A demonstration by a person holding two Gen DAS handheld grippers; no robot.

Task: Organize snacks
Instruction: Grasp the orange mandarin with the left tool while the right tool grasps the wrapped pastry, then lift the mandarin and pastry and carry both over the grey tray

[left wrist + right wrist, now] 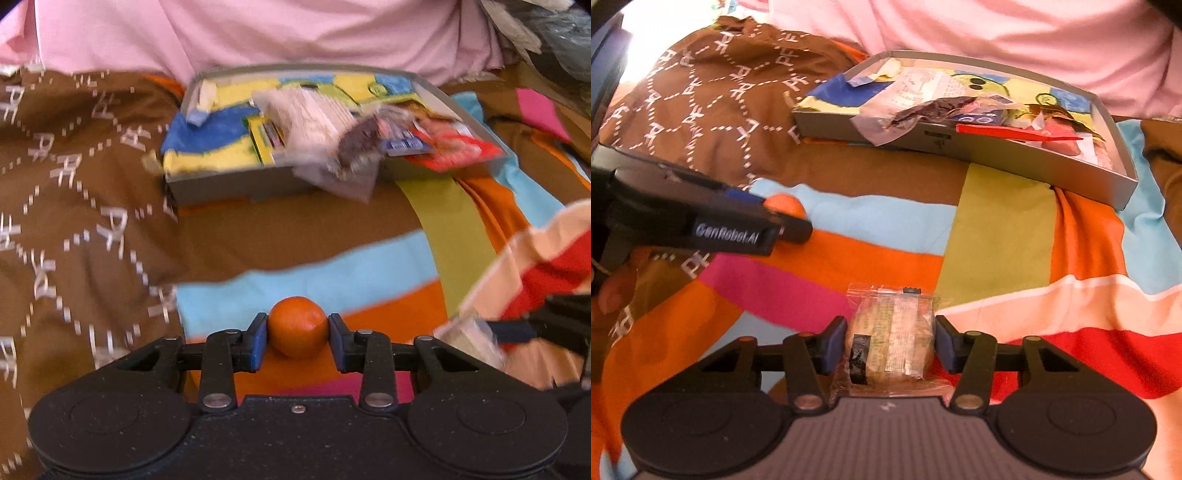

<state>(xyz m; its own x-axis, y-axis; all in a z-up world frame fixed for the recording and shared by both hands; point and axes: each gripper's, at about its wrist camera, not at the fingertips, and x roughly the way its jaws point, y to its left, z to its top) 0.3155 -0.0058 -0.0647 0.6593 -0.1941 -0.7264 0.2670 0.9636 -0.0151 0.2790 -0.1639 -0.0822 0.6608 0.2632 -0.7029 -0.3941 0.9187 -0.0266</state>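
A small orange (297, 328) sits between the blue pads of my left gripper (297, 324), which is shut on it just above the striped bedspread. In the right wrist view the left gripper (779, 214) comes in from the left with the orange (786, 205) at its tip. My right gripper (890, 332) is shut on a clear-wrapped round cake (890, 339). Beyond both lies a shallow grey box (240, 184) (997, 155) holding several snack packets, among them a red one (1015, 133) and a clear one with dark contents (354, 147) hanging over the front rim.
A brown cloth with white lettering (74, 184) is bunched up left of the box. Pink bedding (295, 29) rises behind it. The colourful striped bedspread (997, 240) lies between the grippers and the box. A person's hand (609, 295) holds the left gripper.
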